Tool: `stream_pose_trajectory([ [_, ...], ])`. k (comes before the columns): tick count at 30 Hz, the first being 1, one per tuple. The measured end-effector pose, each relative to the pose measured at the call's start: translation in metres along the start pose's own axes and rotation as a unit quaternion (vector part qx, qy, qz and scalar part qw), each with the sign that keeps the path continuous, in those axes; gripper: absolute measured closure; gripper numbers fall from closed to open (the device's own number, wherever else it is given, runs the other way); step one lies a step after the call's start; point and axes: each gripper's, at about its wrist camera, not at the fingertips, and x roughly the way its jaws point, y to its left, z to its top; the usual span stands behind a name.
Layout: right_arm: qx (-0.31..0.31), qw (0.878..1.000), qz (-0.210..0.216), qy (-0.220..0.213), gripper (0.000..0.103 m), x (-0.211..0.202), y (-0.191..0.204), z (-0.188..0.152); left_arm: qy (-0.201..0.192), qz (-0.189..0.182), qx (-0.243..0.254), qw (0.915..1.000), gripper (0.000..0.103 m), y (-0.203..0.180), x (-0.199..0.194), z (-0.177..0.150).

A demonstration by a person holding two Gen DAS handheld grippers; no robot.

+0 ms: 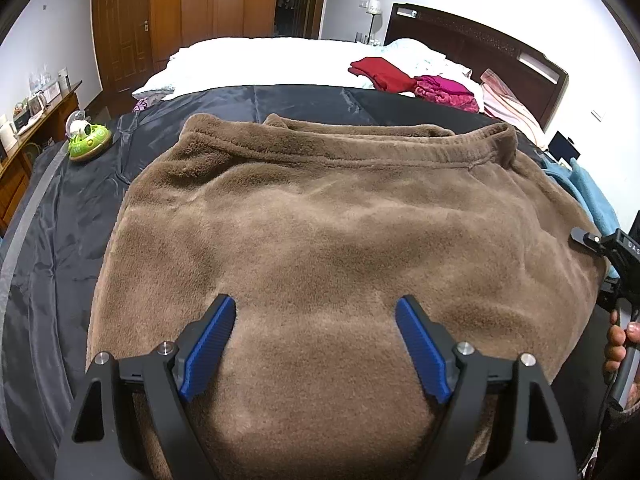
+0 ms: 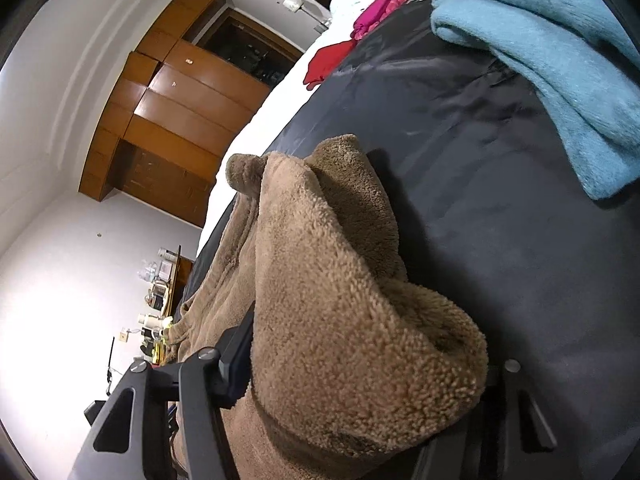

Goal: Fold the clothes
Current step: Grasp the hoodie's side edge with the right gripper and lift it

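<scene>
A dark sheet [image 1: 72,216] is spread over the bed, and the brown fleece garment [image 1: 320,240] is laid flat on it. The left gripper [image 1: 316,334] is held wide open above the fleece. A bunched edge of fleece is draped between the fingers of the right gripper [image 2: 360,360]; whether it is pinched cannot be told.

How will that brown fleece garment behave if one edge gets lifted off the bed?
The brown fleece garment will probably flop and drape: its edge already bunches and sags between the right gripper fingers. Its thick pile suggests bulky folds. It may slide on the shiny dark bed cover.
</scene>
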Motion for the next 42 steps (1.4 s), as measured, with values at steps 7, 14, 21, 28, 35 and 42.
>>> stream_pose_trajectory([
  [7, 0.014, 1.000, 0.001, 0.001, 0.058, -0.005, -0.005, -0.001, -0.003, -0.008, -0.001, 1.0000, 0.018, 0.003, 0.000, 0.000],
  [14, -0.037, 0.999, -0.002, -0.011, 0.061, -0.019, 0.023, -0.004, -0.003, -0.012, -0.005, 0.9999, 0.018, 0.006, 0.001, 0.000],
  [21, -0.042, 0.999, 0.022, -0.015, 0.061, -0.030, 0.047, 0.002, -0.006, -0.061, -0.061, 0.9962, 0.018, 0.028, -0.009, 0.006],
  [28, -0.090, 0.995, 0.043, -0.015, 0.061, -0.035, 0.098, 0.004, 0.002, -0.048, -0.094, 0.9944, 0.018, 0.054, -0.024, 0.007],
  [35, -0.127, 0.990, 0.062, -0.007, 0.061, -0.029, 0.149, -0.004, 0.031, 0.011, -0.025, 0.9991, 0.018, 0.038, -0.006, -0.004],
  [42, -0.132, 0.987, 0.092, 0.008, 0.061, -0.017, 0.189, -0.012, 0.010, -0.056, -0.100, 0.9933, 0.018, 0.077, -0.030, 0.000],
])
